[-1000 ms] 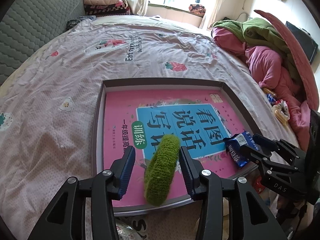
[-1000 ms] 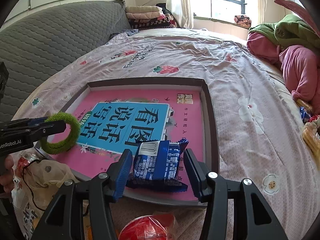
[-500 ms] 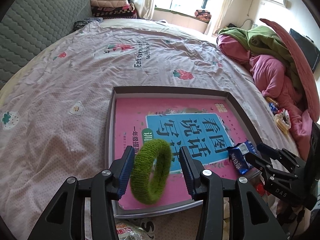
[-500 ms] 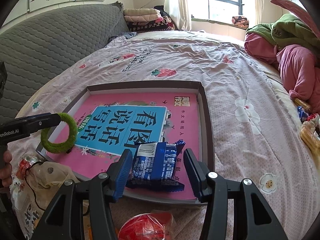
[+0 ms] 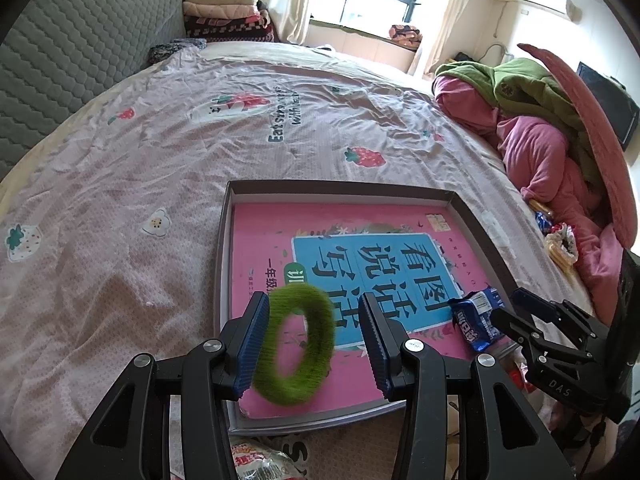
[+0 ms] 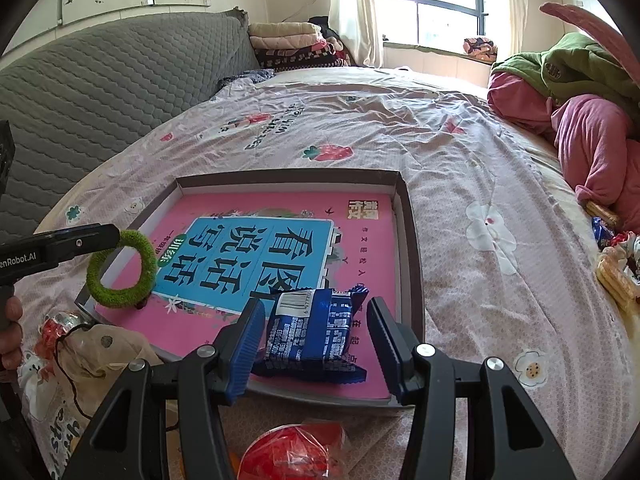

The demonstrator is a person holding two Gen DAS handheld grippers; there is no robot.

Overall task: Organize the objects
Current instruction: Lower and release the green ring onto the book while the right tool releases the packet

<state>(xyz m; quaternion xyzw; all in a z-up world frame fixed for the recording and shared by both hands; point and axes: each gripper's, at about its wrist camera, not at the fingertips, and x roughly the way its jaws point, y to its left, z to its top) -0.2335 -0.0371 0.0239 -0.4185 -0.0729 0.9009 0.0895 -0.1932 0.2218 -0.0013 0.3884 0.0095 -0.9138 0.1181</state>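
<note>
Room: bedroom; wide bed (image 5: 160, 152) under a thin pink sheet printed with strawberries, grey quilted headboard (image 6: 80, 92) behind, heaped pink and green bedding by the far right edge
Carrier: shallow grey tray (image 5: 222, 264) near the bed's foot edge, a glossy pink workbook (image 6: 360, 248) lying flat inside and filling it
Left gripper (image 5: 312, 340): fingers spread; fuzzy green ring (image 5: 296, 344) between them, blurred, over the tray's near left corner; it seemed loose, though whether it touched a pad could not be told
Right gripper (image 6: 316, 344): fingers spread either side of a crinkly blue snack packet (image 6: 312, 336), not pinching it; packet lay flat on the workbook by the tray's near right edge
Step, as judged: both items being released into the tray
Next move, as judged: draw both grippers back without snagging ring or wrapper
Textures: ring soft, plush, round; packet thin foil, crimped ends; tray stiff, square-cornered
Below the tray: red wrapped item (image 6: 292, 452), printed bag (image 6: 72, 376)
</note>
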